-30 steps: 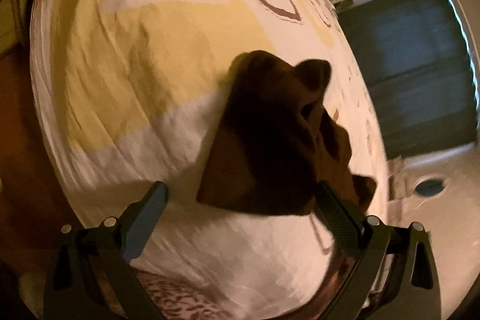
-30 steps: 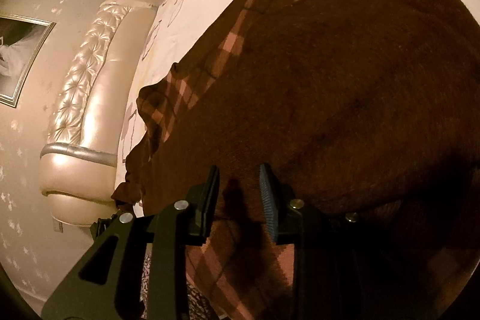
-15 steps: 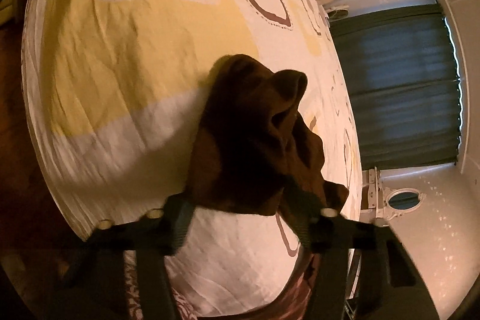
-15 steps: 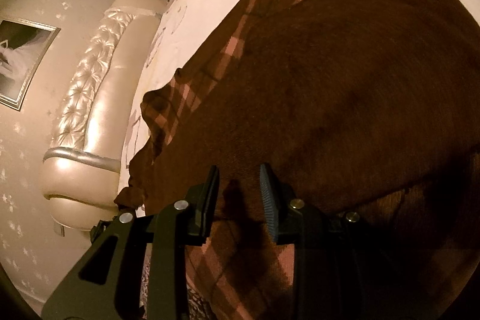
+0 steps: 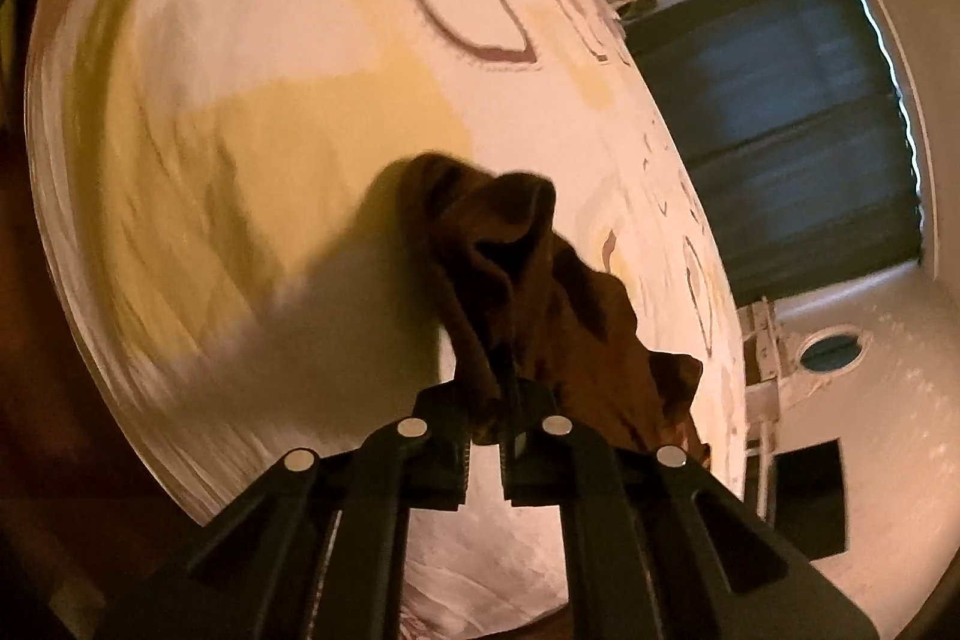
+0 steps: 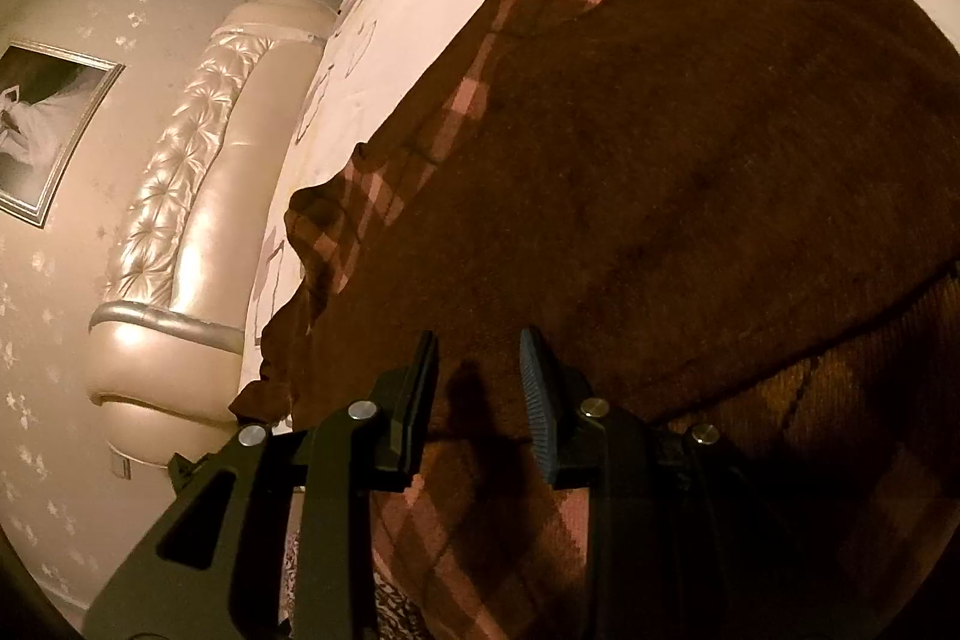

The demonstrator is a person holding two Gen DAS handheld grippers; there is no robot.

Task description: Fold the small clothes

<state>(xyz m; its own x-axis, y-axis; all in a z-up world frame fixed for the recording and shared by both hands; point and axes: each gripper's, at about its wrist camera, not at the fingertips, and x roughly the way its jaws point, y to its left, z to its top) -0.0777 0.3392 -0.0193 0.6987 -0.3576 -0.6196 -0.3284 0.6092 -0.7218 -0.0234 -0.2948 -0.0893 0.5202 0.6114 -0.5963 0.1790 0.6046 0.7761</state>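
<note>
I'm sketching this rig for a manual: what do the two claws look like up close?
Both are matte black plastic. The left claw and right claw each have two flat fingers with ribbed inner pads, carried on angular link arms with cut-out slots. Round silver pins mark the joints, four per claw. No cables, sleeves or printed markings show.

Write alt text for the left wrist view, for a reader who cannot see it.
The left gripper is shut on an edge of a dark brown garment, which bunches up from a white and yellow patterned bedsheet. Dark curtains hang at the right; the picture is motion-blurred.
</note>
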